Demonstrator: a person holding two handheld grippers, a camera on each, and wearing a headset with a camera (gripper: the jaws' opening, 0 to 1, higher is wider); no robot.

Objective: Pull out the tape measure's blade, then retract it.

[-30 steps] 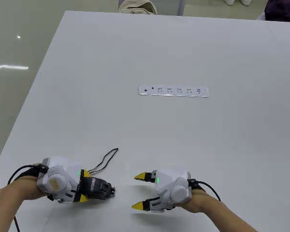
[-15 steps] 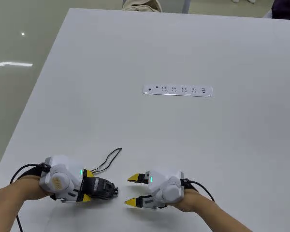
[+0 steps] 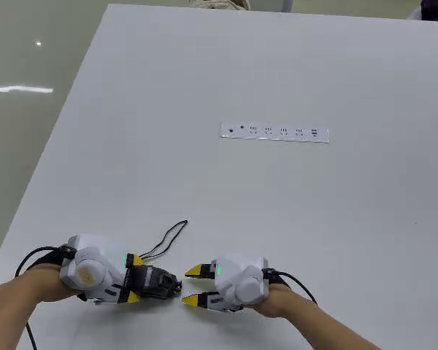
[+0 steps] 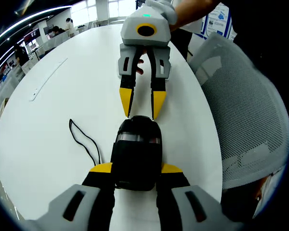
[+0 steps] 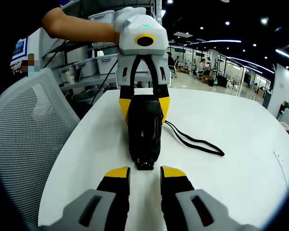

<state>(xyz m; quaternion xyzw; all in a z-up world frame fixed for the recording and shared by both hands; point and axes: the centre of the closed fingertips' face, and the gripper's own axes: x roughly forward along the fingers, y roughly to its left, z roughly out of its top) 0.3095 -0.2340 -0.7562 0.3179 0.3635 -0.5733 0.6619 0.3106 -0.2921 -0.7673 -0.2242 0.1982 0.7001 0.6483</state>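
We clamp the tape measure (image 3: 157, 281) on the desk (image 3: 277, 65) in the left hand-held gripper (image 3: 133, 278). Our right hand-held gripper (image 3: 187, 285), jaws apart, points at the tape measure's front end, just beside it. The power strip (image 3: 274, 132) lies well beyond.
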